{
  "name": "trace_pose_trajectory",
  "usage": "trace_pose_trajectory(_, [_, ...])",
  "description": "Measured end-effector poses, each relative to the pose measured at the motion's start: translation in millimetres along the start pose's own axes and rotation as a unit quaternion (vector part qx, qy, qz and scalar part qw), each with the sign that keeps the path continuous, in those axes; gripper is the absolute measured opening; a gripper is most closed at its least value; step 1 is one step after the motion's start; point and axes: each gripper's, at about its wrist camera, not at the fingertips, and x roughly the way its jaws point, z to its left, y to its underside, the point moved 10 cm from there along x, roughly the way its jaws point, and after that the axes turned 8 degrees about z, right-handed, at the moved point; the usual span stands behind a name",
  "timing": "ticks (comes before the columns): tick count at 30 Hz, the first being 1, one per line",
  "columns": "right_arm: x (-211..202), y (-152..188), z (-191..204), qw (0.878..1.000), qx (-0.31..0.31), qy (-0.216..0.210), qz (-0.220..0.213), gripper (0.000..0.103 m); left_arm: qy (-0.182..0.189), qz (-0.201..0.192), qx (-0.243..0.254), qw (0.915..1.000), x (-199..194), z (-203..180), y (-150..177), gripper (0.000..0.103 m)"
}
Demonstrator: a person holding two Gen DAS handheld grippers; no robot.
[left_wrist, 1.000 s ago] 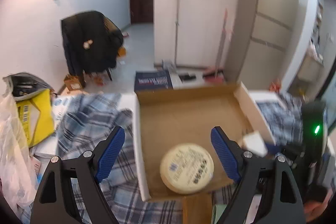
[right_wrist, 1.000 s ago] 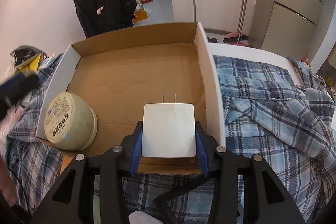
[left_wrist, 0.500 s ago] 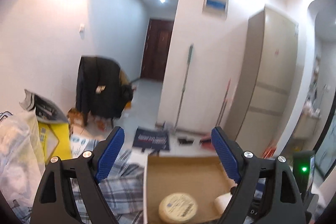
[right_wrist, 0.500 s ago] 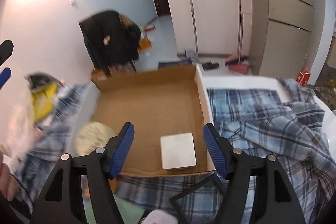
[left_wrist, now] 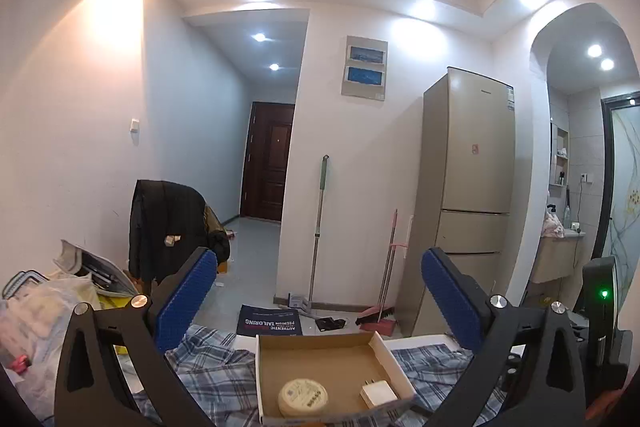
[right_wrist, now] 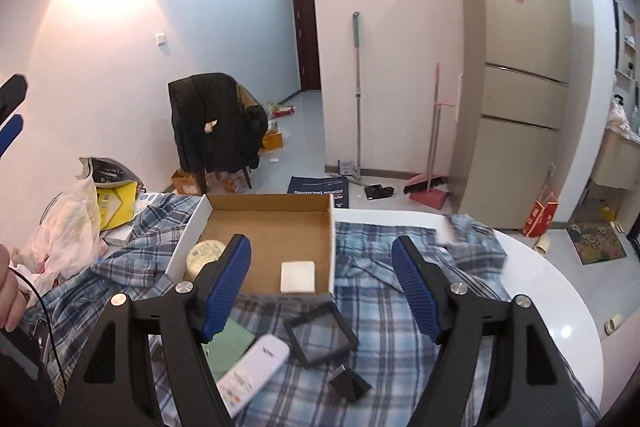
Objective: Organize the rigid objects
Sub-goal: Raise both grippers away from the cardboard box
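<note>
The lower edge of the left wrist view cuts off the near wall of the shallow brown cardboard box [left_wrist: 316, 347], and in the right wrist view the left blue ribbed pad hides part of the round cream tin with a printed label [right_wrist: 205, 254]. A person's hand [right_wrist: 9, 291] shows only as a sliver at the left border, with a thin black cable crossing it. The far corner of the blue plaid cloth [right_wrist: 384, 311] is blurred.

The left gripper [left_wrist: 320, 301] points level across the room with its jaws opening to their widest and nothing between them; the box sits low between and below its fingers. The right gripper [right_wrist: 322, 285] tilts downward, its jaws also opening and empty; the box lies just beyond its fingertips.

Two things lie in the box: the tin at its near left corner and one flat white square plug adapter [right_wrist: 297, 276] at its near right, its two metal prongs visible in the left view. They are apart.

On the cloth below the right gripper lie one white rounded plastic remote control [right_wrist: 256, 367], one flat pale green card [right_wrist: 228, 347] touching it, one black square open frame [right_wrist: 320, 335] and one small dark block [right_wrist: 347, 385], too dim to identify.
</note>
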Motion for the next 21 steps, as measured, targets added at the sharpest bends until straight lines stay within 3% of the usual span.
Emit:
trace_pose_trajectory(6, [-17, 26, -1, 1.0, 0.0, -0.01, -0.008, 0.075, -0.005, -0.001, -0.027, 0.9996, -36, -1, 24, 0.103])
trace_pose_trajectory(9, [-10, 40, -4, 1.0, 0.009, -0.017, 0.005, 0.076, -0.011, 0.039, 0.004, 0.9992, -32, -1, 50, 0.103])
trace_pose_trajectory(14, [9, 60, -9, 0.999, 0.002, -0.018, 0.033, 0.076, 0.018, 0.108, -0.007, 0.994, -14, -2, 94, 0.103])
trace_pose_trajectory(21, [43, 90, -17, 0.997, -0.018, -0.009, 0.073, 0.075, 0.021, 0.186, -0.014, 0.9823, 24, 2, 158, 0.103])
